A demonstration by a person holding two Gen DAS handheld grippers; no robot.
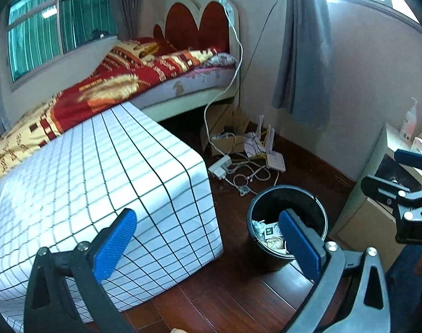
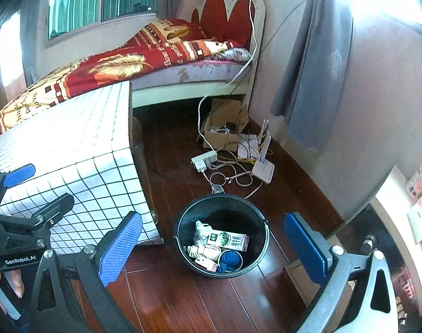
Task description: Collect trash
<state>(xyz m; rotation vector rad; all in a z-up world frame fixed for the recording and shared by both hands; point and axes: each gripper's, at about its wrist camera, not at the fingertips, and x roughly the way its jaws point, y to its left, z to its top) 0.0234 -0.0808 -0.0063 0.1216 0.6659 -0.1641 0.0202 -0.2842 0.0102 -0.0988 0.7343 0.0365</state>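
Note:
A black trash bin (image 2: 183, 222) stands on the wooden floor; it also shows in the left wrist view (image 1: 258, 202). Inside lie a white and green carton (image 2: 229, 241), crumpled paper (image 2: 208, 251), a blue wad (image 2: 230, 260) and a small box (image 2: 206, 263). My right gripper (image 2: 211, 252) is open and empty above the bin. My left gripper (image 1: 208, 241) is open and empty, above the corner of the low table and the bin's left side.
A low table under a white checked cloth (image 1: 100, 172) stands left of the bin. Behind are a bed (image 1: 144, 69), a cardboard box (image 2: 225, 130), a power strip (image 2: 204, 161), a router (image 2: 262, 166) and loose cables. A cabinet (image 1: 372, 194) stands right.

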